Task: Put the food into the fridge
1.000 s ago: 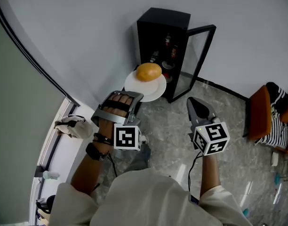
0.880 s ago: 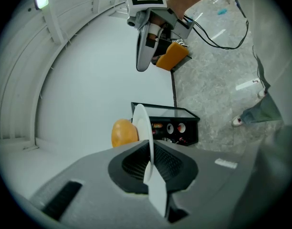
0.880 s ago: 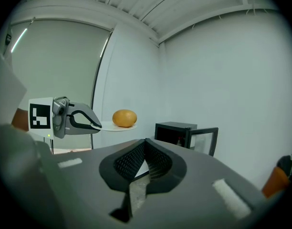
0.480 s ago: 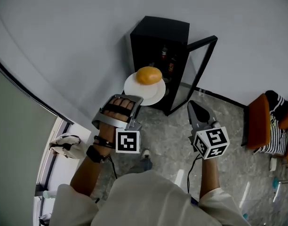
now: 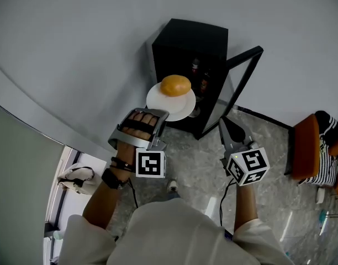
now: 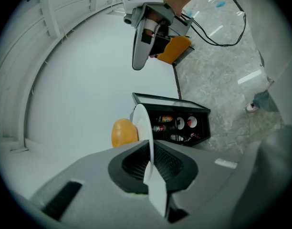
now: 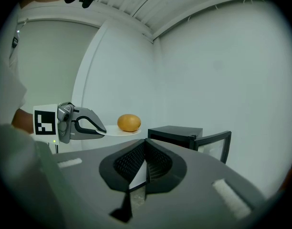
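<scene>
A black fridge is seen at twelve o'clock, its glass door swung open. A white plate is held before it, clamped at its six o'clock rim by the left gripper. Round orange food is carried on the plate. The right gripper, at four o'clock from the plate, is kept closed on nothing.

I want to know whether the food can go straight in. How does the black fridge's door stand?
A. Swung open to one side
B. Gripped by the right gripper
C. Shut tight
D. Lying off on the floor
A: the glass door of the fridge stands swung out to the side, and bottles show on the shelves inside.
</scene>
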Action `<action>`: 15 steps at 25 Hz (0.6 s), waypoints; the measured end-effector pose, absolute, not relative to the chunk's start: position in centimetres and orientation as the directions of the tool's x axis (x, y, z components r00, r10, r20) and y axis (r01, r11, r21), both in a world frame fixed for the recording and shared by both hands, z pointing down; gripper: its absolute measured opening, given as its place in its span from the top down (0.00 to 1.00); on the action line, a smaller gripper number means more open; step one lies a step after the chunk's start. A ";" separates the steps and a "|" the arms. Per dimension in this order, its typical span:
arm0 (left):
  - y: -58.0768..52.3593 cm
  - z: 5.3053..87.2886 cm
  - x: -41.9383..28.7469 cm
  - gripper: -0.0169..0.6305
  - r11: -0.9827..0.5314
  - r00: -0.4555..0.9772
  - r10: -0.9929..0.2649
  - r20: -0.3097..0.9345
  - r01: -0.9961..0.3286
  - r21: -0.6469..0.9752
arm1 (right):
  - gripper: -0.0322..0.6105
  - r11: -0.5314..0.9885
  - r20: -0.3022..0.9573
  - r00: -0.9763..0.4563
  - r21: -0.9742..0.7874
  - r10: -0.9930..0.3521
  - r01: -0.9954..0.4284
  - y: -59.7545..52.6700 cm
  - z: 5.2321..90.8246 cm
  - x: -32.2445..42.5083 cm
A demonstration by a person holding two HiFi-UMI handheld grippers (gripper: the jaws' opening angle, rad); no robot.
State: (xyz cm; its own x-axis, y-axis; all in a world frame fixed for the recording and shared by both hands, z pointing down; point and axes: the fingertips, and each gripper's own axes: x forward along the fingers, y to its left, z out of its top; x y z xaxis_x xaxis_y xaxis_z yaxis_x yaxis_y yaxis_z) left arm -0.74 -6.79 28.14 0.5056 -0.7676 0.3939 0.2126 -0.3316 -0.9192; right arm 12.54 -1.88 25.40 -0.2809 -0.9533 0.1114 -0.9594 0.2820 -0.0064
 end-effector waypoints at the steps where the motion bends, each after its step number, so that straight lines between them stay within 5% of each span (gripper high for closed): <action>1: -7.5 28.1 -0.5 0.95 -0.328 0.506 -0.769 0.391 0.212 -0.920 | 0.94 0.281 0.112 -0.280 -0.008 -0.953 -0.960 -2.5 25.4 12.8; 15: -13.9 29.1 0.5 0.95 -0.343 0.523 -0.751 0.403 0.213 -0.915 | 0.94 0.260 0.126 -0.263 -0.041 -0.956 -0.965 -8.7 26.6 13.9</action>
